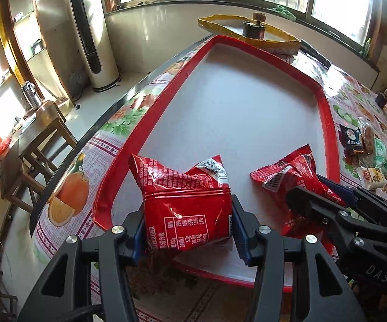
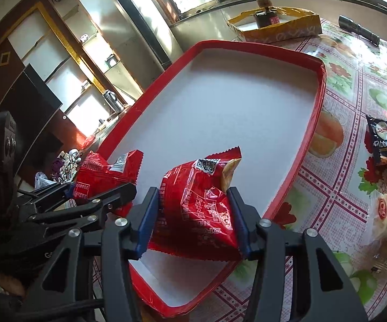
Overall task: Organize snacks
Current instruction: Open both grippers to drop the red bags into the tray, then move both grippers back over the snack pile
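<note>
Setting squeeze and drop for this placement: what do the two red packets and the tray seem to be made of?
Red packets: thin glossy plastic film, judging by the crinkles, glare and serrated sealed ends. Tray: stiff, probably cardboard, going by its matte pale floor and its shiny red rim, seemingly taped or laminated.

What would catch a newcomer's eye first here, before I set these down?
Two shiny red snack packets, one clamped in the left gripper and one in the right gripper, both over the near end of the red-rimmed tray, whose pale floor is otherwise bare. The left packet and right packet sit side by side. More wrapped snacks lie on the fruit-patterned tablecloth to the tray's right.
</note>
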Demonstrator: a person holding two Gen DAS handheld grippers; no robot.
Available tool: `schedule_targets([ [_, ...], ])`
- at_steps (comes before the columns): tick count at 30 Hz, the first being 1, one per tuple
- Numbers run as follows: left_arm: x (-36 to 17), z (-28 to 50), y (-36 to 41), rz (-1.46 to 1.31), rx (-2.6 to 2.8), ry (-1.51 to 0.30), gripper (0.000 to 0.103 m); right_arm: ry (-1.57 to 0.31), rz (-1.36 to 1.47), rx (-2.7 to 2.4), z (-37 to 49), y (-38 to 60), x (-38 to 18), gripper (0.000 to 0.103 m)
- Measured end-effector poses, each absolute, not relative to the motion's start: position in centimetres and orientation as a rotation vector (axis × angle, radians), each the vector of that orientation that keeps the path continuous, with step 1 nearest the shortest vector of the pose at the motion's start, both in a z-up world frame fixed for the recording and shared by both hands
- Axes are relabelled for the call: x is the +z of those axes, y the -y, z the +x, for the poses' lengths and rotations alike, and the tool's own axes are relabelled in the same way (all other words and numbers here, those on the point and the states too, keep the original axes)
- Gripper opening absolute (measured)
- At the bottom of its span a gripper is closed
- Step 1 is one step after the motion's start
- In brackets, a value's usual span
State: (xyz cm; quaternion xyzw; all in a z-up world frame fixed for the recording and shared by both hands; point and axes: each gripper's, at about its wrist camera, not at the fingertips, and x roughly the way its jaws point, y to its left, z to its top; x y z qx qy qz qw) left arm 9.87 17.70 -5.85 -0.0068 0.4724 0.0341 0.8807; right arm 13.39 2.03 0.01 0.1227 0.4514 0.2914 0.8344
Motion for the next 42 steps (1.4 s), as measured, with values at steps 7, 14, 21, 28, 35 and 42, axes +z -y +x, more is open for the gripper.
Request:
schedule_targets([
  [7, -5.8, 9.6, -17.9, -0.006, 0.078, -0.991, 0.061, -0.963, 0.261, 0.616, 13.1, -2.0, 0.1, 0.062],
  [14, -4.2, 8.3, -17.4, 0.007, 0.101, -0.959, 0.069, -0.918, 0.274, 0.582, 11.8, -0.4, 1.4, 0.073],
  [21, -1.8, 6.9, -14.3, 0.028, 0.080, -0.880, 0.074, -0.821, 0.333, 0.505, 8.6, 4.7, 3.9, 0.080],
  [28, -1.6, 6.0, -9.9, 0.072, 0.006, -0.875, 0.074, -0.782, 0.368, 0.400, 5.5, 10.2, 4.9, 0.081],
  [35, -2.0, 5.0, -5.7, 0.114, -0.075, -0.882, 0.077, -0.768, 0.377, 0.252, 2.3, 15.1, 4.7, 0.085],
  [42, -2.8, 4.2, -2.0, 0.171, -0.145, -0.905, 0.077, -0.789, 0.427, 0.130, -1.5, 20.3, 2.9, 0.086],
])
